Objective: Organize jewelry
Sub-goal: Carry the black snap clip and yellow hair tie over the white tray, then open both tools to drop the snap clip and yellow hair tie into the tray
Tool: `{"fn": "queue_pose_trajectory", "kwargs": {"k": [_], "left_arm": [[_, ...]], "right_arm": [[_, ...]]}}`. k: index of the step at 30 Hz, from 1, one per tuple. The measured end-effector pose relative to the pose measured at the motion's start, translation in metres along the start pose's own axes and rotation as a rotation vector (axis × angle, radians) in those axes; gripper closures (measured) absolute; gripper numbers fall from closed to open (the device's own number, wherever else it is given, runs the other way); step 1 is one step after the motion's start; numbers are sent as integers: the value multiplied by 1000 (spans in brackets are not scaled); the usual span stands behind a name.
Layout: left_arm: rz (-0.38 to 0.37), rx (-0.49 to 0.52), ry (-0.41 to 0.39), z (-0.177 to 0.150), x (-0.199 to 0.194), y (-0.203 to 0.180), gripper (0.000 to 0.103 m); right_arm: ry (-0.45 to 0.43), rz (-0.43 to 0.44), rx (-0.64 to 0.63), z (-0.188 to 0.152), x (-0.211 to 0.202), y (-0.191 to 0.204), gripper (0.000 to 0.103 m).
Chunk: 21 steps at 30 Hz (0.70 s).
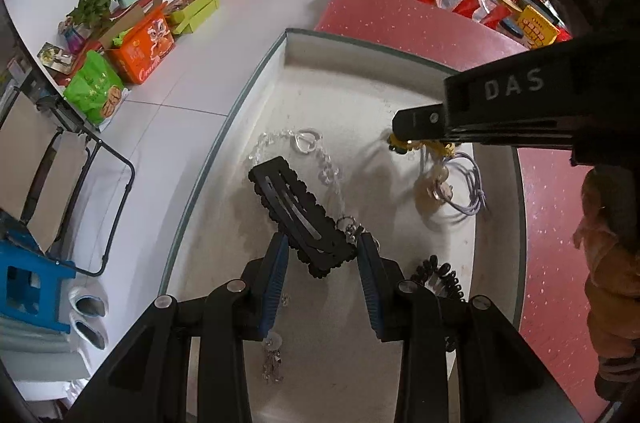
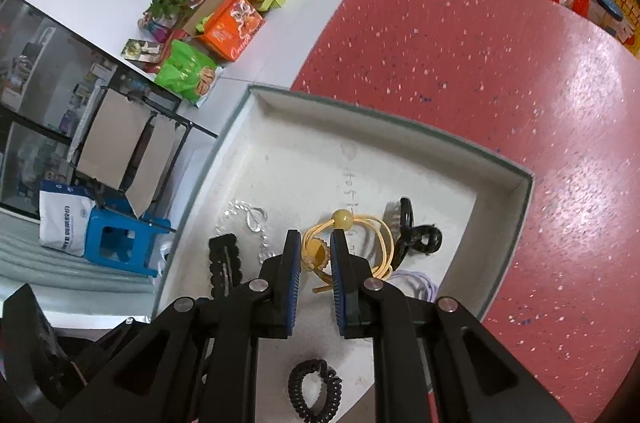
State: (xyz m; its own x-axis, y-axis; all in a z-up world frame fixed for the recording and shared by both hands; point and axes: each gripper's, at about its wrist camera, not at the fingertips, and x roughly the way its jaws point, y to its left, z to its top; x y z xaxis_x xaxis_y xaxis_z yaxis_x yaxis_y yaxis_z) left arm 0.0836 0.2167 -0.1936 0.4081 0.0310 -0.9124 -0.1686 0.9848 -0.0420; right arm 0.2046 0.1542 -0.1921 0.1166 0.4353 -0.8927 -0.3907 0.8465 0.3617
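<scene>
A white shallow tray [image 1: 320, 91] with a teal rim lies on the red table and holds the jewelry. My left gripper [image 1: 322, 251] is shut on one end of a black scalloped hair clip [image 1: 296, 211], which juts forward over the tray. A clear bead bracelet [image 1: 316, 159] lies beyond it. My right gripper [image 2: 316, 247] is shut on a yellow cord hair tie with a round bead [image 2: 348, 239]; in the left wrist view it [image 1: 404, 139] hangs the tie above the tray. A black claw clip [image 2: 416, 235] and a black spiral hair tie [image 2: 314, 387] lie in the tray [image 2: 400, 159].
A lilac cord [image 1: 468, 187] lies at the tray's right side, and a small metal charm [image 1: 272, 359] lies under my left gripper. Snack bags and boxes [image 1: 520, 3] crowd the far end of the red table [image 2: 480, 63]. Gift boxes line the floor on the left.
</scene>
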Motion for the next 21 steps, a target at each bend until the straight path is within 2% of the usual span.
{"fn": "queue_pose_trajectory", "kwargs": {"k": [7, 14, 15, 16, 17, 21], "left_arm": [[21, 8, 28, -5, 7, -2, 66], [45, 15, 59, -9, 13, -7, 65], [49, 16, 62, -8, 14, -7, 63], [53, 16, 66, -8, 13, -7, 53], [57, 16, 61, -8, 12, -8, 50], [70, 28, 52, -8, 8, -11, 50]], "right_arm": [[46, -13, 39, -8, 19, -9, 86], [48, -6, 52, -8, 21, -11, 86], [49, -4, 56, -8, 20, -11, 86], [52, -2, 60, -7, 20, -10, 86], [55, 3, 68, -7, 20, -10, 86], [64, 19, 82, -7, 17, -13, 84]]}}
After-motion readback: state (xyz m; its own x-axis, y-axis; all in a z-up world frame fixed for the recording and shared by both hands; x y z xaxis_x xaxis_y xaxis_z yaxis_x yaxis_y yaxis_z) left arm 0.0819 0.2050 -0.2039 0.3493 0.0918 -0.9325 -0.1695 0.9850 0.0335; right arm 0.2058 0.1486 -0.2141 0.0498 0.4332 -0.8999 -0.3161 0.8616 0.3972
